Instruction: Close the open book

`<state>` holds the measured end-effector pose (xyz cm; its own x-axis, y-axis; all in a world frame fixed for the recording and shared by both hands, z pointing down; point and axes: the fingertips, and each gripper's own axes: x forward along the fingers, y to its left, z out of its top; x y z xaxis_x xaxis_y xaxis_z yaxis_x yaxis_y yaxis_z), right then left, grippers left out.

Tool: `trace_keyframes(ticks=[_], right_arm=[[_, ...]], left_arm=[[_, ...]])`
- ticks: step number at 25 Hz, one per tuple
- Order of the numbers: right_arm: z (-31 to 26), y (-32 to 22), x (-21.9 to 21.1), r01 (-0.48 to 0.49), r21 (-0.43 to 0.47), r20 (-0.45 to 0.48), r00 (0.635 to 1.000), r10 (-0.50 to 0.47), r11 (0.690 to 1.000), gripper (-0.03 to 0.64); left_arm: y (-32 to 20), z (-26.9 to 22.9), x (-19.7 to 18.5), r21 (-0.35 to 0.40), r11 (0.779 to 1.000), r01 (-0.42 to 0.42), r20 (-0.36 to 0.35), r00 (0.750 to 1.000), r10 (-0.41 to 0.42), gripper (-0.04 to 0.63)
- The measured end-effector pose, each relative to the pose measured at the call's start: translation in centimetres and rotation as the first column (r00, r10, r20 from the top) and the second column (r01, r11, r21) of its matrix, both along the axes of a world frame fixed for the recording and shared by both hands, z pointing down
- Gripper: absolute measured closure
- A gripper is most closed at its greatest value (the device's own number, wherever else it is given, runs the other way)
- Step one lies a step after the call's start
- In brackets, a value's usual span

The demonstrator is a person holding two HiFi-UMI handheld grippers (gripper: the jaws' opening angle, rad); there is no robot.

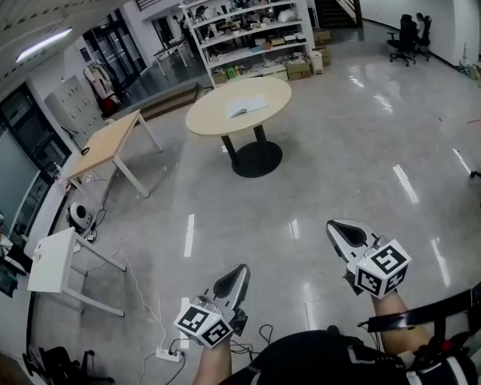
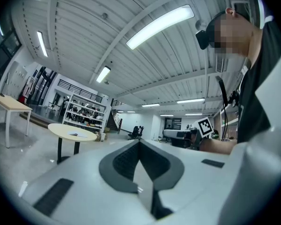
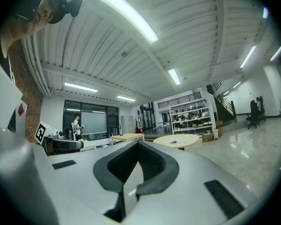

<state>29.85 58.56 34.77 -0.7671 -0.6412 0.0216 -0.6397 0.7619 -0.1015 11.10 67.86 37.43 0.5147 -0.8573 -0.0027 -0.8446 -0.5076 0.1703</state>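
Jaws: the left gripper and the right gripper each had their jaws pressed together, with nothing between them.
Book: the open book lay flat on the round table, well apart from both grippers.
Progress: nothing looked done; the walk over, the reach and the folding of the cover all remained.
Edges: the book sat near the tabletop's middle, clear of the rim.
Open room: wide floor lay ahead; a rectangular table and floor cables kept to the left.
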Motion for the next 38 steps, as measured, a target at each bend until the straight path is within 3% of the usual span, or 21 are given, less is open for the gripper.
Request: trace_keyframes(ticks=[5,12,21,28,38], right_arm=[[0.5,0.5,-1.1,-0.002,0.002,0.012,1.000,0.002,1.000,0.617],[0.8,-0.7,-5.9,0.005,0.013,-0.024,1.000,-0.005,1.000,0.617],[3.9,-3.6,-9.8,-0.054,-0.028,-0.048,0.997,0.053,0.998,0.617],[4.6,-12.8,-10.9,-0.070,-0.043,-0.037,0.997,0.069,0.997,0.617],[4.3,-34.6,-9.5,0.013,-0.019,-0.025,1.000,-0.014,1.000,0.617]], left_arm=[[0.3,0.9,-0.6,-0.013,1.000,-0.015,-0.006,1.000,0.015,0.597],[-1.0,1.9,-5.6,-0.020,1.000,-0.009,-0.031,0.999,0.008,0.595],[-5.2,5.7,-10.0,-0.062,0.995,-0.076,-0.055,0.996,0.072,0.597],[-14.4,5.8,-10.8,-0.060,0.994,-0.087,-0.043,0.995,0.084,0.597],[-36.2,3.0,-10.0,-0.047,0.999,-0.024,-0.010,1.000,0.023,0.597]])
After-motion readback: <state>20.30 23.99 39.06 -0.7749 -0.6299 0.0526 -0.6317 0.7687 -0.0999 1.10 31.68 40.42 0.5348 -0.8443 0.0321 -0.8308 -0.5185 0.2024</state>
